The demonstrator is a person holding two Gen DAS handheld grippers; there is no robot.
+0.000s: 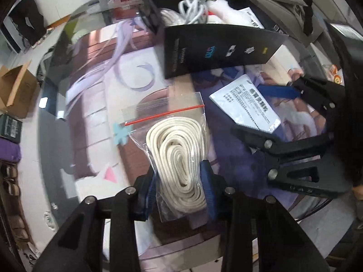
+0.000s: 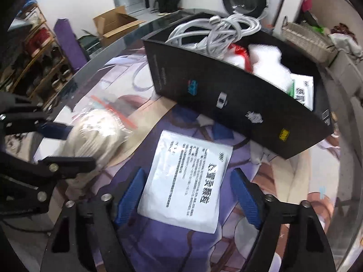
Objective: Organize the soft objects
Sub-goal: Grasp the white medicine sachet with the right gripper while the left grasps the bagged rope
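Left side first: my left gripper (image 1: 180, 192) is clamped on the bagged rope (image 1: 179, 158), blue pads pinching the cream coil through the clear zip bag so the slippery plastic can't slide free. The red seal strip points away from me, so I'm holding the bottom end. In the middle, the white packet (image 2: 188, 181) lies flat on the printed mat (image 2: 177, 249), and my right gripper (image 2: 188, 201) hangs over it, jaws wide apart, straddling its near end, not pressing yet. Over to the right, the black box (image 2: 226, 99) waits open-topped, already stuffed with white cables (image 2: 217, 29) and foam: my guess, both soft things go in there.
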